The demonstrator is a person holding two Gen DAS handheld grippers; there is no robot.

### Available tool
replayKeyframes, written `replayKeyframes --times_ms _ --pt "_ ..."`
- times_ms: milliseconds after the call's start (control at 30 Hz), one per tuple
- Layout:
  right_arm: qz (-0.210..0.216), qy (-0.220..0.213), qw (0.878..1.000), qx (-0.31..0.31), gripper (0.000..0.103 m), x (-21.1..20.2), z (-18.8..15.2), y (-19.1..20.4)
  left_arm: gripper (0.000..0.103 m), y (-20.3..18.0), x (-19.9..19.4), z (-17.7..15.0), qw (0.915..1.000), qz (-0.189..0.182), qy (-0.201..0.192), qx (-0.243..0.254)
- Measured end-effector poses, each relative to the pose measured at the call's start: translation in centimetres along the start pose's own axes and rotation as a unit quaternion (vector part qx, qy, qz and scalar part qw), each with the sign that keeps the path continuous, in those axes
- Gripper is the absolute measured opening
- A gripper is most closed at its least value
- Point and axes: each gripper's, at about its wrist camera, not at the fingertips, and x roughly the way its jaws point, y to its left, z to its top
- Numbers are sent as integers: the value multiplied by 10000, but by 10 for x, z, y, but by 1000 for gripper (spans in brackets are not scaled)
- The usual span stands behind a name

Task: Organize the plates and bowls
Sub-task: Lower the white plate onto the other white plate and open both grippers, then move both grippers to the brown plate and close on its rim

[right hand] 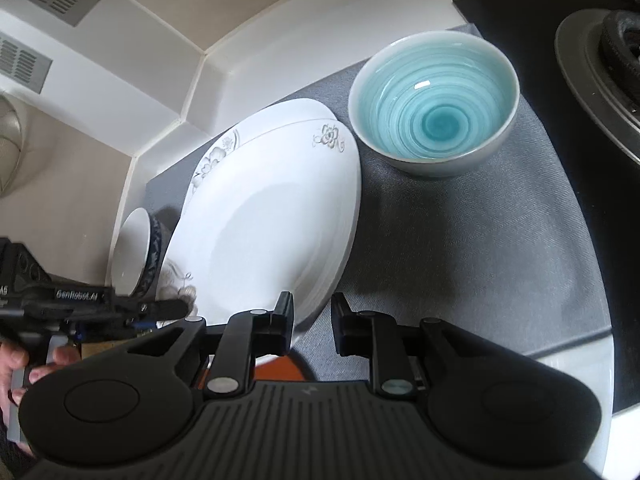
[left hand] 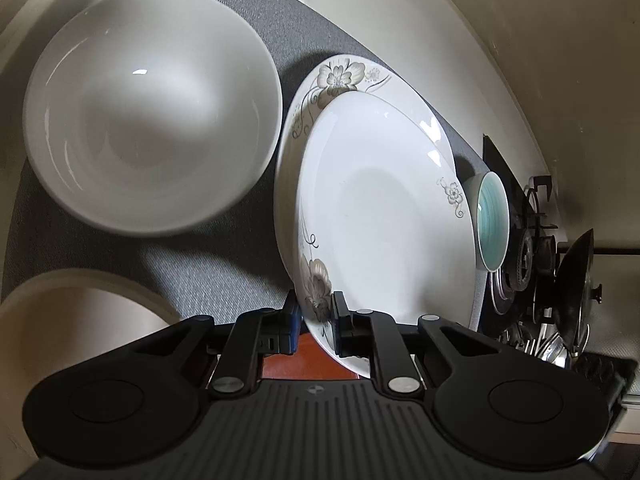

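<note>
My left gripper (left hand: 316, 316) is shut on the rim of a white floral plate (left hand: 380, 216) and holds it tilted over a second floral plate (left hand: 344, 74) on the grey mat (left hand: 220, 276). A large white bowl (left hand: 152, 112) sits to the left. A teal-glazed bowl (left hand: 492, 220) stands beyond the plates. In the right wrist view my right gripper (right hand: 312, 316) is open and empty at the near edge of the stacked plates (right hand: 272, 216). The teal bowl (right hand: 434, 100) is ahead to the right. The left gripper (right hand: 120, 304) holds the plate's left rim.
A blue-patterned bowl (right hand: 136, 252) sits left of the plates. A gas stove burner (right hand: 600, 52) lies at the right, with pot lids and utensils (left hand: 576, 280) beside it. The white counter wall (right hand: 192, 92) runs behind the mat (right hand: 460, 248). A cream bowl rim (left hand: 72, 304) is at lower left.
</note>
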Motion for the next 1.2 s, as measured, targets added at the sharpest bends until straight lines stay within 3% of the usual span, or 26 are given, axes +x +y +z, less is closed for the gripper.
replayKeyframes --times_ms 633,800,1033,1200 --pt "-666 -390 9965 -320 18 24 8 12 19 -1 10 11 9993 320 -120 146" --pt "-812 -475 9941 -547 18 10 2 18 18 -23 -7 -4 9930 784 -459 758" --pt "-919 -494 9914 -792 12 19 3 24 19 -18 6 4 9956 645 -383 559" --pt "-870 -469 9923 -741 11 21 8 20 19 -24 5 1 9933 804 -474 685"
